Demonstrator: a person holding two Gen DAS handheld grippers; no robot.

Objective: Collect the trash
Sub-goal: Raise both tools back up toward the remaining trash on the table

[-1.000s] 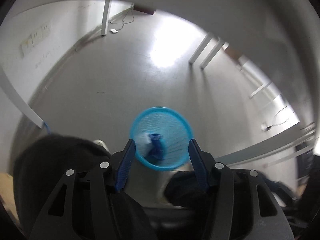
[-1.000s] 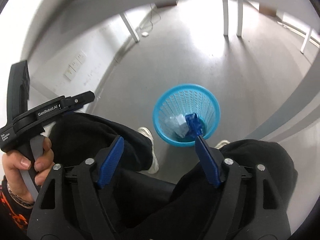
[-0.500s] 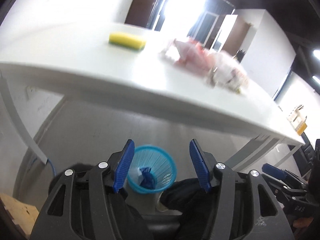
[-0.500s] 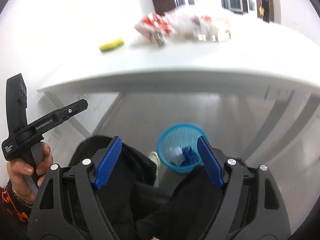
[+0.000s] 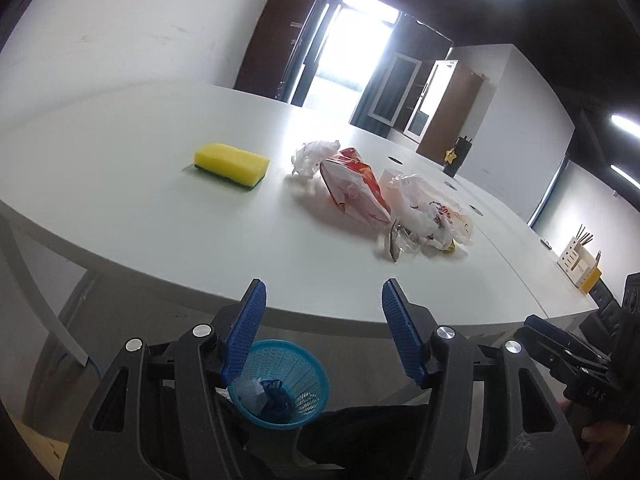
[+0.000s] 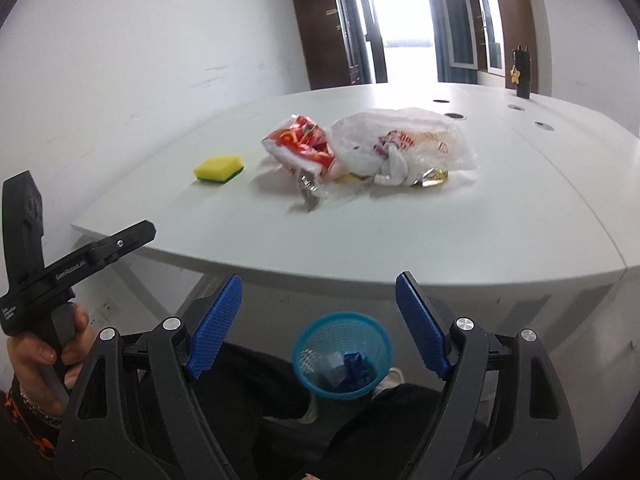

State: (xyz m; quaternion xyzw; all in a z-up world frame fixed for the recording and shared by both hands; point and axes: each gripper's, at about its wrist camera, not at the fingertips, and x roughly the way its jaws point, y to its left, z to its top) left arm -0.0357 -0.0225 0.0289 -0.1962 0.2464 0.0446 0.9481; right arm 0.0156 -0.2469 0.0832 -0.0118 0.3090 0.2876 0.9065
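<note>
A pile of trash lies on the white table (image 5: 160, 216): a red and white snack bag (image 5: 354, 190), a crumpled white wrapper (image 5: 312, 154), a clear plastic bag (image 5: 430, 208) and a small foil wrapper (image 5: 394, 242). The same pile shows in the right wrist view, with the snack bag (image 6: 304, 146) and the plastic bag (image 6: 404, 142). A blue mesh bin (image 5: 282, 384) stands on the floor below the table edge and holds blue and white trash; it also shows in the right wrist view (image 6: 342, 354). My left gripper (image 5: 323, 322) is open and empty. My right gripper (image 6: 318, 316) is open and empty. Both are short of the table edge.
A yellow sponge (image 5: 231, 164) lies left of the trash, also in the right wrist view (image 6: 218, 168). The person's black-clad legs (image 6: 248, 396) are beside the bin. The left gripper's body (image 6: 60, 272) shows at the left. A white holder (image 5: 576, 262) stands at the far right table edge.
Both grippers have tilted up from looking down at the bin and floor to facing the tabletop and its trash. Both stay open and empty.
</note>
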